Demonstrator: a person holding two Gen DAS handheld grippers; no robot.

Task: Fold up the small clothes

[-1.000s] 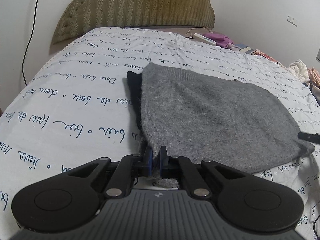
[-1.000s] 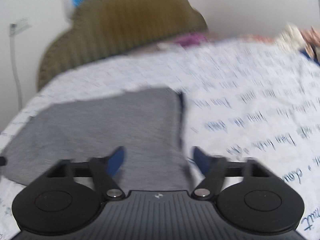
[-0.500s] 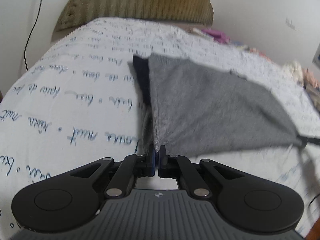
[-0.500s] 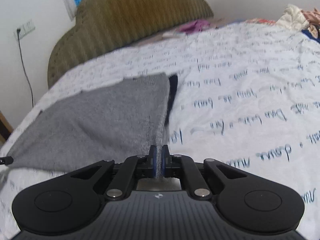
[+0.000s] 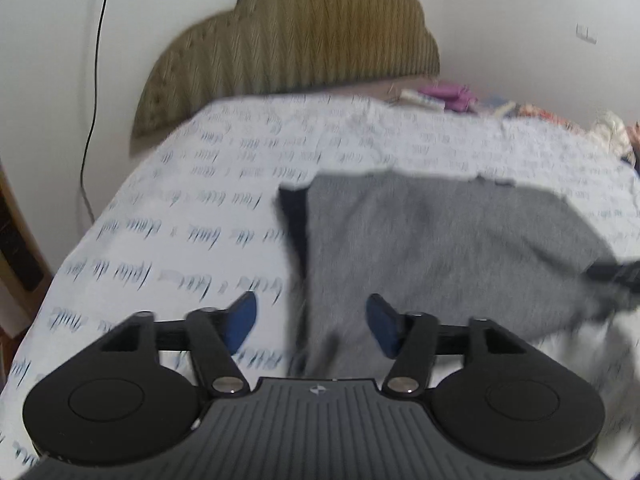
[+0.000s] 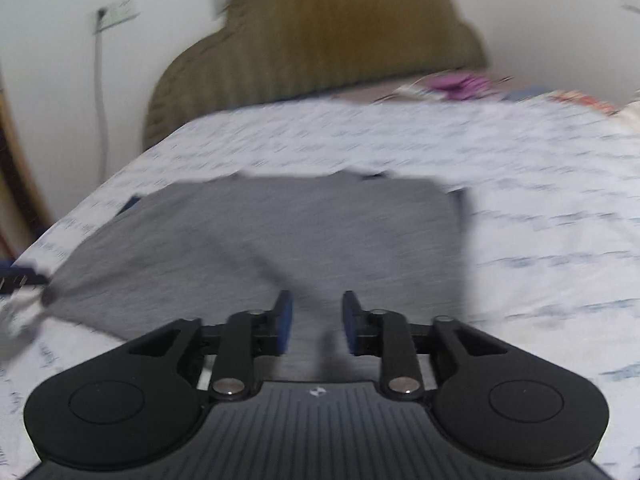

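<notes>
A grey knitted garment (image 5: 440, 248) lies spread on the bed, a dark blue piece (image 5: 292, 216) showing along its left edge. My left gripper (image 5: 310, 322) hovers over the garment's near left corner, its jaws opening, the blue pads apart and not pressing the cloth. In the right wrist view the same grey garment (image 6: 280, 240) fills the middle. My right gripper (image 6: 316, 322) hangs above its near edge, jaws opening with a narrow gap and no cloth pinched between them. Both views are blurred by motion.
The bed sheet (image 5: 192, 216) is white with blue script. An olive padded headboard (image 5: 304, 40) stands behind. A cable (image 5: 94, 92) hangs down the wall at left. Purple and mixed clothes (image 5: 448, 94) lie at the far right of the bed.
Both grippers were shut on the garment's near corners half a second ago; now both have let go, and both cameras have risen and pulled back.
</notes>
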